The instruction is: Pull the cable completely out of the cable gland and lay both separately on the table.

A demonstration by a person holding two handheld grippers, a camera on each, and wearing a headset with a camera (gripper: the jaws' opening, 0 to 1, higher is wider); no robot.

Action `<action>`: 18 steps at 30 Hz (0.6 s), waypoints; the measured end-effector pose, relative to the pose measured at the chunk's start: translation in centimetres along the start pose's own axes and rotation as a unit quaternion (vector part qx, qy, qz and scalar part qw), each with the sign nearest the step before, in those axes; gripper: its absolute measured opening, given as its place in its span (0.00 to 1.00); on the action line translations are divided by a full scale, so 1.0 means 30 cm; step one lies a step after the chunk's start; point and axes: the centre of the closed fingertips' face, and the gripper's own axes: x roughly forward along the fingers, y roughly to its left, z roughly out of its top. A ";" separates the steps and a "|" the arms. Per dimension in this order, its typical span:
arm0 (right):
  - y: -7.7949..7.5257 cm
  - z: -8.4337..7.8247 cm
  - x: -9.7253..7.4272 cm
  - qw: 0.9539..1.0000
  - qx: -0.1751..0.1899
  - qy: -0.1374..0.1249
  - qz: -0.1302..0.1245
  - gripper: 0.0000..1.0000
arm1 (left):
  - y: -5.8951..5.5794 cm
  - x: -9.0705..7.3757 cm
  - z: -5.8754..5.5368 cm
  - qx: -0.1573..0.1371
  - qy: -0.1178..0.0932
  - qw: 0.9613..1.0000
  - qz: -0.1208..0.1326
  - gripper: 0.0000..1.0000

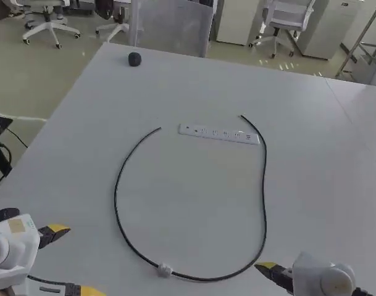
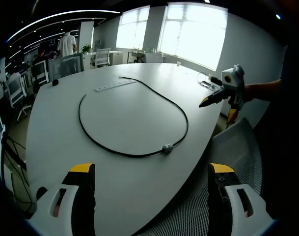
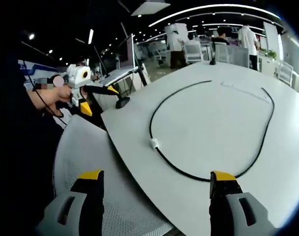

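One cable [image 1: 264, 185], one gland [image 1: 165, 269] on it, one power strip [image 1: 220, 134].

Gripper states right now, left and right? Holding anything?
left gripper: open, holding nothing.
right gripper: open, holding nothing.

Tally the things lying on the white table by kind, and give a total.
Black cable: 1
White cable gland, threaded on the cable: 1
White power strip: 1
Small dark round object: 1
Total: 4
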 end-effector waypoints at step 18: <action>-0.001 0.065 0.032 1.000 -0.012 -0.005 0.008 0.89 | -0.029 0.002 0.015 0.004 0.000 1.000 -0.004 0.94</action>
